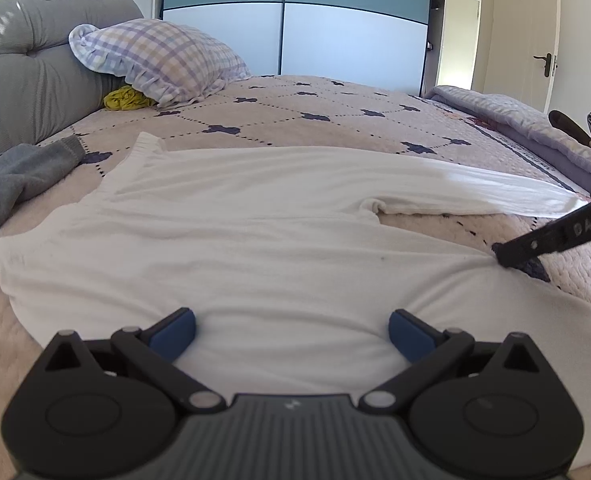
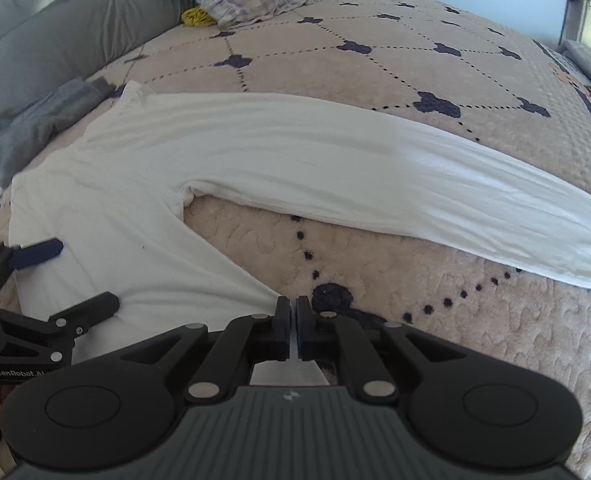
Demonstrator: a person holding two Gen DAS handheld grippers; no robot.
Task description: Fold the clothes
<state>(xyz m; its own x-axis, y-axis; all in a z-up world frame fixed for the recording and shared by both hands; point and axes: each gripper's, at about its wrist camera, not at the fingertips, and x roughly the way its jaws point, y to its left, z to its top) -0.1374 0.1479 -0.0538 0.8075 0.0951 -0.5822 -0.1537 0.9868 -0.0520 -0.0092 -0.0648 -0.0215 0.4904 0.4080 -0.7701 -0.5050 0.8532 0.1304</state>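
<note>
- Garment [image 1: 223, 240]: a white long-legged piece, seemingly leggings or thin trousers, lies spread on the bed [image 1: 335, 112], its waistband end toward the grey headboard [image 1: 23, 80] and its two legs forking toward the foot of the bed.
- The far leg [image 2: 415, 176] lies flat and nearly straight across the quilt; the near leg [image 2: 199, 276] runs toward the cameras and is drawn into pinch creases at its edge.
- The right hand-held gripper [image 2: 293, 320] is closed on that near leg's edge, with white cloth showing between its pads and behind them.
- The left hand-held gripper [image 1: 291, 332] hovers over the seat of the garment with its blue pads [image 1: 175, 334] wide apart, holding nothing.
- Step in hand, as a judgement: one leg is being taken hold of so that it can be laid over the other, a lengthwise fold. No fold shows in the cloth at this moment.
- Next move likely calls for the left hand-held gripper to close on the same near edge closer to the waistband, so the leg can rise evenly rather than twist.
- Carried across, the near leg's edge would need to land along the far leg's outer edge, with the crotch seam [image 2: 181, 196] as the hinge.
- Grey clothing [image 1: 19, 184] lies beside the waistband, just apart from it, and a checked pillow [image 1: 159, 60] sits well away.
</note>
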